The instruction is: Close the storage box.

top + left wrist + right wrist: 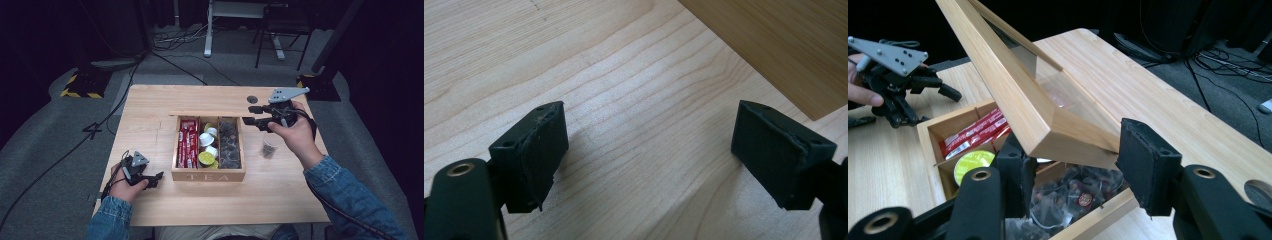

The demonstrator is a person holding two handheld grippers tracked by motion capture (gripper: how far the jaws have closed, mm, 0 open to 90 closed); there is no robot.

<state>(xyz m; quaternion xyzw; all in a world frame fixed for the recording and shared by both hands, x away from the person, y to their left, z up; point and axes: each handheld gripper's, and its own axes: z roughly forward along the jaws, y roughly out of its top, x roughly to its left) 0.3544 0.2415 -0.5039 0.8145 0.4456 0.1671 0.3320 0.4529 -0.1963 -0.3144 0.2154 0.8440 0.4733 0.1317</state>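
A wooden box marked TEA (pixel 208 176) stands mid-table with its glazed lid (pixel 200 114) raised at the back. Inside lie red sachets (pixel 188 142), white and green capsules (pixel 207 147) and dark wrapped tea bags (pixel 229 145). My right gripper (pixel 251 115) is at the lid's right end. In the right gripper view the lid's corner (pixel 1013 95) sits between the jaws of that gripper (pixel 1073 165), which stand apart around it without squeezing. My left gripper (pixel 156 179) rests low on the table left of the box, open and with nothing in it (pixel 649 150).
A small clear cup with dark contents (pixel 270 147) stands on the table right of the box, under my right hand. A round cable hole (pixel 252 99) is at the table's back edge. Cables and stand legs lie on the floor beyond.
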